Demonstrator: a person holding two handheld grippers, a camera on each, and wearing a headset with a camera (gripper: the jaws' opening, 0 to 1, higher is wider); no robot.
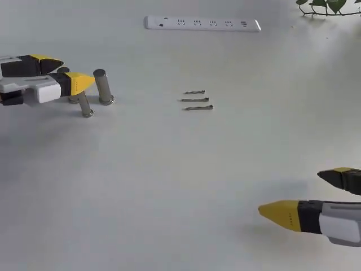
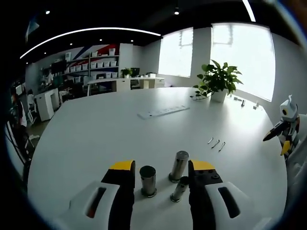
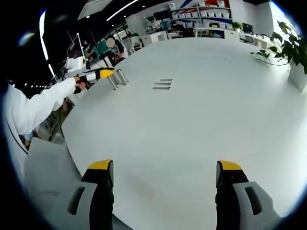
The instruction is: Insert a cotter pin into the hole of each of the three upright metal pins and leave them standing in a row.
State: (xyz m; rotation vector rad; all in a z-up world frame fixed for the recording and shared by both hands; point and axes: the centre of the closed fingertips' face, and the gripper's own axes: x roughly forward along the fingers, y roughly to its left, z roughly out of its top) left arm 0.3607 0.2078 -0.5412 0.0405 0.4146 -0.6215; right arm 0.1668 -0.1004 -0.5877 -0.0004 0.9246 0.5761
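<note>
The left gripper point(image 2: 161, 167) has its fingers point(image 2: 122, 191) spread, with the three upright metal pins point(image 2: 178, 165) between them, ungripped. The right gripper point(image 3: 165, 168) gapes wide, empty, over the white desk point(image 1: 169, 180). Three cotter pins point(image 1: 197, 100) lie mid-desk, with a power strip point(image 1: 202, 23) and a plant point(image 2: 218, 79) beyond.

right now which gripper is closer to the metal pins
Left. The left gripper has the metal pins between its open jaw tips; the right gripper is far off, beyond the cotter pins.
</note>
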